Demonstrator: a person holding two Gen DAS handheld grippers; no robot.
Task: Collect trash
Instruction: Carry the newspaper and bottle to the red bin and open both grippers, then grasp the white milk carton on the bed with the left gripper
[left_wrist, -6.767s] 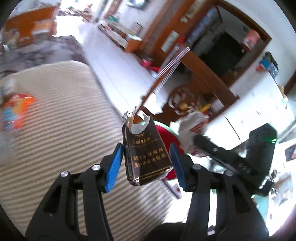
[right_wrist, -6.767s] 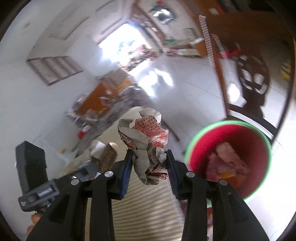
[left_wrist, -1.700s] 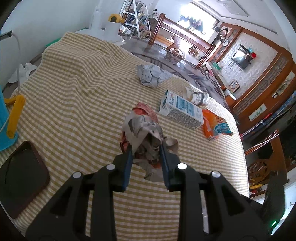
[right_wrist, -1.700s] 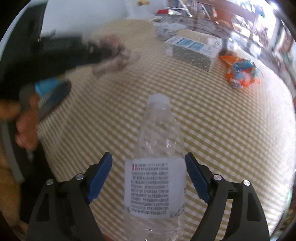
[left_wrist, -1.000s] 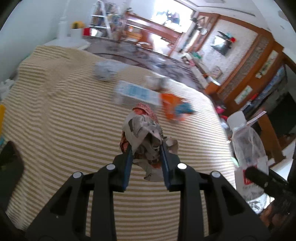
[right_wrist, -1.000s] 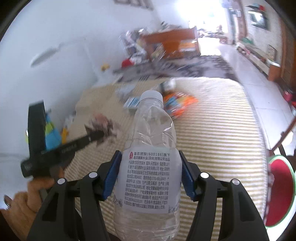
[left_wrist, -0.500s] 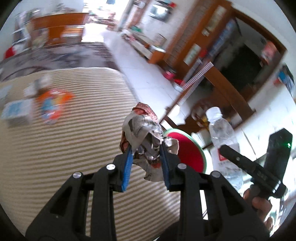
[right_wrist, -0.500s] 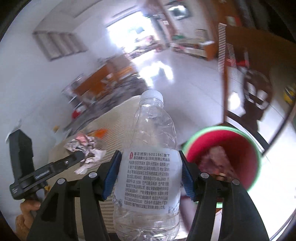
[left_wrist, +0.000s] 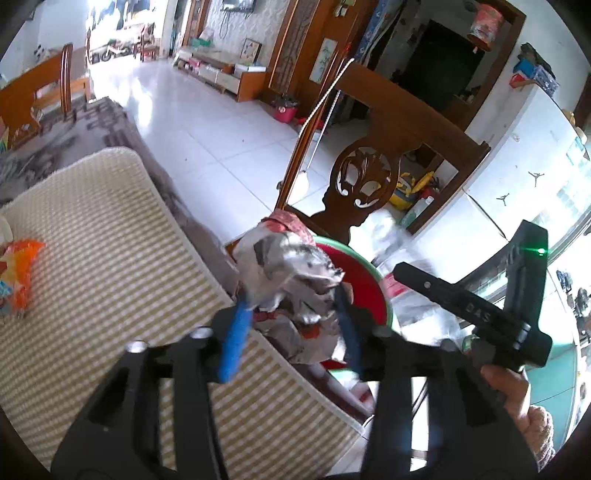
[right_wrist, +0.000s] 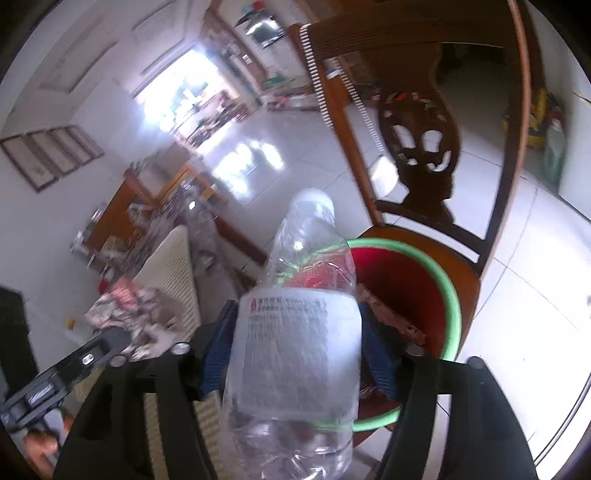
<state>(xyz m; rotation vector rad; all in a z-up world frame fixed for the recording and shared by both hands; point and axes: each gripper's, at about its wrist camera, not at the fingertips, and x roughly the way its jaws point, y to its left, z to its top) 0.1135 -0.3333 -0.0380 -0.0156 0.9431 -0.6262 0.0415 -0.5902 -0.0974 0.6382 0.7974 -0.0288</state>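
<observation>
A dark carved wooden chair (right_wrist: 476, 254) carries a red, green-rimmed plastic basin (right_wrist: 448, 295). Above its near rim, the right gripper (right_wrist: 299, 349) has just been opening around a clear plastic bottle (right_wrist: 299, 354). The left gripper (left_wrist: 291, 325), also just opening, brackets crumpled printed paper (left_wrist: 291, 273) left of the basin.

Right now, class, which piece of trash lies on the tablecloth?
The orange snack wrapper: it lies on the checked cloth, while the crumpled paper and clear bottle are up off it, by the red bin.
</observation>
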